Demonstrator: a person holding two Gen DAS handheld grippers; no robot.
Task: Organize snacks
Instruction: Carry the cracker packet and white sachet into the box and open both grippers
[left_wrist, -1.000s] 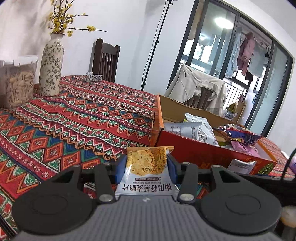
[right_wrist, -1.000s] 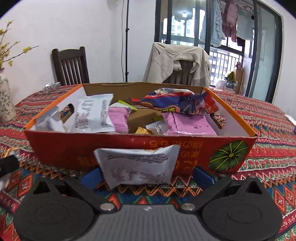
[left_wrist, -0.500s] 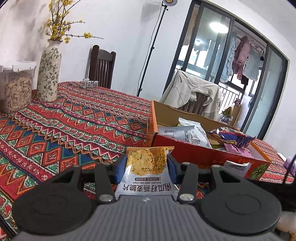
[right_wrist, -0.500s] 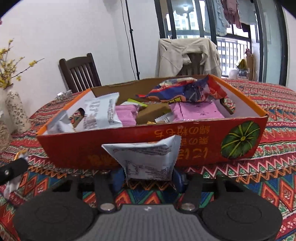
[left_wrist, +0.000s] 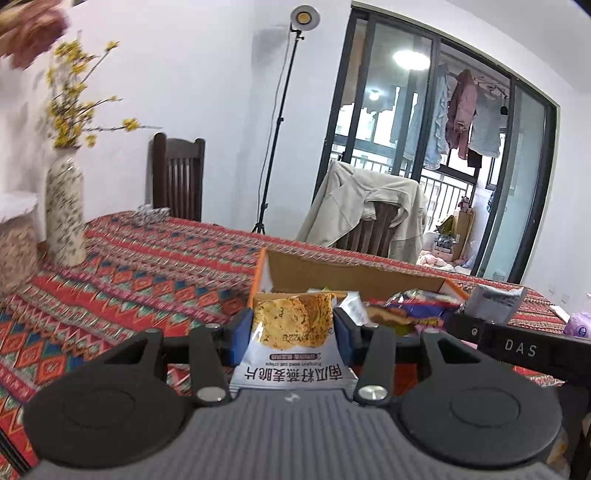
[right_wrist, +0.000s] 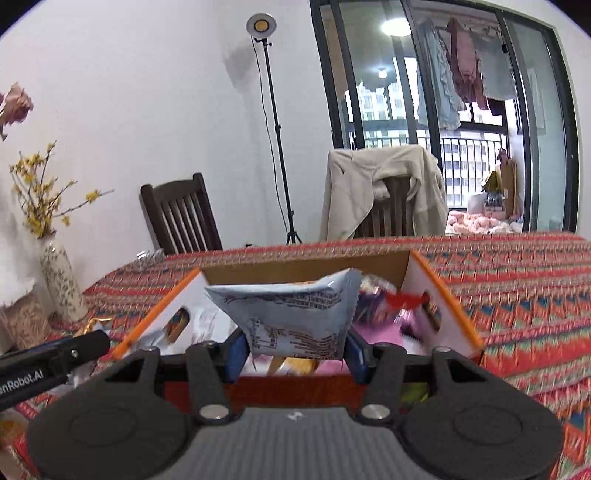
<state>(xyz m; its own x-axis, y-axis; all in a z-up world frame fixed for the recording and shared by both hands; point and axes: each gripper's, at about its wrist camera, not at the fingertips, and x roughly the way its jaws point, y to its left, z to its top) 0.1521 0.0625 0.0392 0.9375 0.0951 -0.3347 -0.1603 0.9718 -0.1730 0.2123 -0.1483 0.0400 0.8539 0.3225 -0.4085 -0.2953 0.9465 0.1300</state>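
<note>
the left tool (left_wrist: 293, 334) is clamped partway shut on a cracker packet (left_wrist: 293, 332), its blue pads pressing both side edges. the right tool (right_wrist: 293, 347) grips a pale blue-white packet (right_wrist: 291, 317) the same way, narrow gap, pads hard against the wrapper. both packets hang above the worktop (right_wrist: 517, 295), with the open orange-rimmed box (right_wrist: 439, 299) at twelve o'clock just past each tool; the box already looks crowded with other wrappers.

what could go wrong, as a guess: each packet is pinched only at its lower part, so the puffy, slippery film may slide or twist out during the carry. a low approach could catch the box's near wall (right_wrist: 295, 391) and shove the light cardboard. the two tools sit close, the right one showing at three o'clock in the left view, so they might knock together over the box.
</note>
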